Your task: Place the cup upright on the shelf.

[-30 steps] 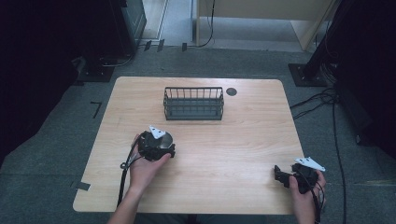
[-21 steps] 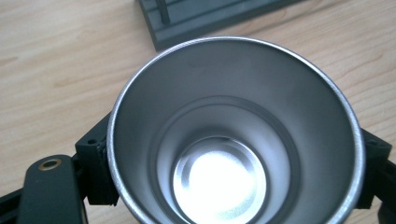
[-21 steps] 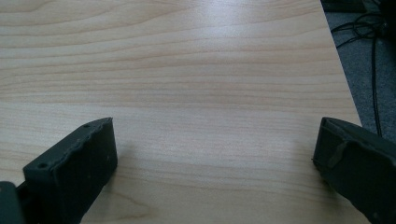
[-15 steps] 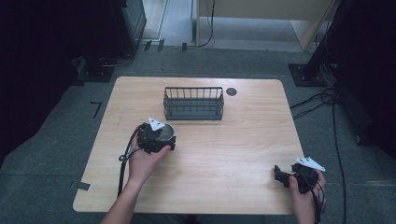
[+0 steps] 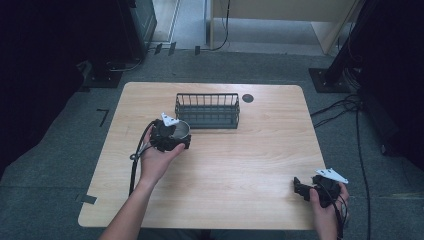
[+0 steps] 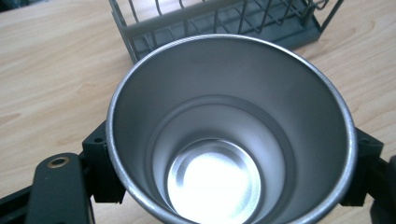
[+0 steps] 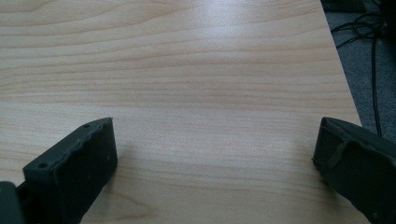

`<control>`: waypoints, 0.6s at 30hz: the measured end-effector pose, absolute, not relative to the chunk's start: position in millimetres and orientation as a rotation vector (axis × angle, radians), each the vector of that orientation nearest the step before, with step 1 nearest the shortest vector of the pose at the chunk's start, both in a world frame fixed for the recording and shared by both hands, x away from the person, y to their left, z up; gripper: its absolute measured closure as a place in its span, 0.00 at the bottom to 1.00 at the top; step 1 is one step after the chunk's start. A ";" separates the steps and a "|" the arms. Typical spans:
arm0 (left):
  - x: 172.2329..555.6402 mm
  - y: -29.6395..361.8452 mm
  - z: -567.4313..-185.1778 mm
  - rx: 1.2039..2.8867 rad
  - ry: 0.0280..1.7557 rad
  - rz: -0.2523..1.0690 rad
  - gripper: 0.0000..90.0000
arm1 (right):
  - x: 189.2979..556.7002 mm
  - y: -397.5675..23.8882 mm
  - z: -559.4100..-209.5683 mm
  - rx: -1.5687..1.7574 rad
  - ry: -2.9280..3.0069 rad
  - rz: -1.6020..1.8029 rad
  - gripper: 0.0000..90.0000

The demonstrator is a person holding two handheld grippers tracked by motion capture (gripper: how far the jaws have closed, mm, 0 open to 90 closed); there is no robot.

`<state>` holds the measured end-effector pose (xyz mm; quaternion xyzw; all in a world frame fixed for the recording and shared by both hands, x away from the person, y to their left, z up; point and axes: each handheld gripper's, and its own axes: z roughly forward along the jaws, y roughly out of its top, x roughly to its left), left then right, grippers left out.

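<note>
In the left gripper view the metal cup [image 6: 231, 135] hides most of both jaws — just their outer blocks peek past its rim — and the picture's bottom edge cuts off its near rim. The wire basket [image 6: 224, 21] is cropped at the top. In the right gripper view, the right gripper [image 7: 212, 158] has both jaws cut by the frame.

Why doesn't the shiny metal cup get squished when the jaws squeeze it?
The cup looks like stiff steel, so it probably keeps its shape. Its smooth, tapered wall could be slippery in the left gripper. It looks empty, so it is likely light.
</note>
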<state>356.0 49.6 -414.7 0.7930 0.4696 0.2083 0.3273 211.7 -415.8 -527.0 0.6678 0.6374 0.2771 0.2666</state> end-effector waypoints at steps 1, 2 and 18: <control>357.3 49.5 -412.4 2.071 1.228 0.550 0.21 | 211.7 -415.8 -527.0 1.803 1.721 0.748 0.00; 358.6 49.1 -410.2 2.066 1.227 0.551 0.21 | 211.7 -415.9 -527.0 1.802 1.721 0.748 0.00; 384.3 32.8 -390.4 2.076 1.191 0.578 0.21 | 211.6 -415.9 -527.0 1.802 1.722 0.748 0.00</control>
